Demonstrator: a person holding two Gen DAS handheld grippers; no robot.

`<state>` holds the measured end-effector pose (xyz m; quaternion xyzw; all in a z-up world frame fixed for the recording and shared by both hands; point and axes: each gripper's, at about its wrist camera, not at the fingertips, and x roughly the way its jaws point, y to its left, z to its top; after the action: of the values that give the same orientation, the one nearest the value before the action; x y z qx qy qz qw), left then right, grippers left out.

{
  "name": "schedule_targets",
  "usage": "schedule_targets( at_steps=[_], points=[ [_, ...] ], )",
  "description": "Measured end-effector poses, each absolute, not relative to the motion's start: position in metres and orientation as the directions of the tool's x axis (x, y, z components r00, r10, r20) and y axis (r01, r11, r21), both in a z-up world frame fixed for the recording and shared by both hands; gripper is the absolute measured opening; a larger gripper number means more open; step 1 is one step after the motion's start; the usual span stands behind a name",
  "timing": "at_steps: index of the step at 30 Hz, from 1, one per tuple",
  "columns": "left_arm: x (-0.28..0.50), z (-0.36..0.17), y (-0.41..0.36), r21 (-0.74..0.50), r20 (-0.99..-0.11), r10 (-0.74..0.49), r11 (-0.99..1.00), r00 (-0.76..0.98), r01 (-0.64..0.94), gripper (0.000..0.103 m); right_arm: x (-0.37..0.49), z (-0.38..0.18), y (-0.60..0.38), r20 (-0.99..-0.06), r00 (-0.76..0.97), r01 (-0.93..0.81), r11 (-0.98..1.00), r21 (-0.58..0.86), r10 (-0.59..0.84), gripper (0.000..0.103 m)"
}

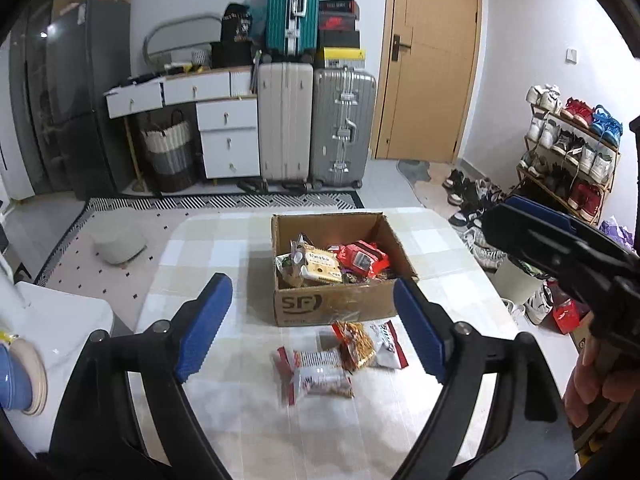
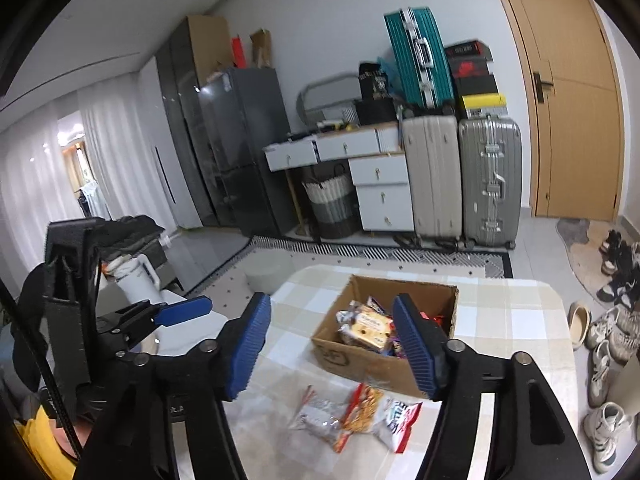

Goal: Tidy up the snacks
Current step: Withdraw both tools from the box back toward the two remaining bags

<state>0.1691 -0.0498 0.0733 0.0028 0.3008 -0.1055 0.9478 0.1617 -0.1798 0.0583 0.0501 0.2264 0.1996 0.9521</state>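
Observation:
A cardboard box (image 1: 336, 304) (image 2: 360, 364) with several snack packets inside stands on the checked table (image 1: 224, 240) (image 2: 516, 320). Three loose packets lie in front of it: a red-and-silver one (image 1: 316, 374) (image 2: 320, 420), an orange-and-red one (image 1: 356, 346) (image 2: 360, 412) and a white-and-red one (image 1: 386, 346) (image 2: 400, 422). My left gripper (image 1: 310, 330) hangs open above these packets, nothing between its blue pads. My right gripper (image 2: 334, 348) is also open and empty, above the table near the box. The right gripper (image 1: 532, 232) shows at the right of the left wrist view, in a hand.
Suitcases (image 1: 316, 120), a white drawer unit (image 1: 228, 136) and a dark fridge (image 1: 80, 100) line the far wall. A shoe rack (image 1: 572, 148) and loose shoes (image 2: 612, 320) sit at the right. A grey stool (image 1: 120, 244) stands left of the table.

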Motion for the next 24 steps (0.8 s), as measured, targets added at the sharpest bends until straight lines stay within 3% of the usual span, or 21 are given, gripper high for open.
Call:
schedule_targets(
  at_steps=[8,10,12,18,24],
  points=[
    [0.082,0.085,-0.034,-0.078,-0.513,-0.199,0.979,0.835,0.186,0.087,0.072,0.06,-0.174,-0.314,0.853,-0.376,0.908,0.184,0.417,0.082],
    [0.06,0.083,-0.029,-0.08,-0.499,-0.189,0.982,0.846,0.172,0.091,0.05,0.054,-0.173,-0.291,0.862,-0.373,0.909,0.187,0.414,0.086],
    [0.04,0.08,-0.022,-0.091,-0.485,-0.19,0.982,0.854,0.167,0.102,0.031,0.047,-0.173,-0.272,0.873,-0.362,0.911,0.196,0.405,0.089],
    [-0.011,0.064,0.004,-0.126,-0.435,-0.174,0.983,0.884,0.131,0.102,-0.015,0.023,-0.171,-0.227,0.888,-0.358,0.912,0.202,0.399,0.096],
    [-0.032,0.025,0.013,-0.113,-0.474,-0.157,0.987,0.867,0.116,0.102,-0.037,-0.011,-0.172,-0.205,0.904,-0.335,0.919,0.206,0.375,0.098]
  ],
)
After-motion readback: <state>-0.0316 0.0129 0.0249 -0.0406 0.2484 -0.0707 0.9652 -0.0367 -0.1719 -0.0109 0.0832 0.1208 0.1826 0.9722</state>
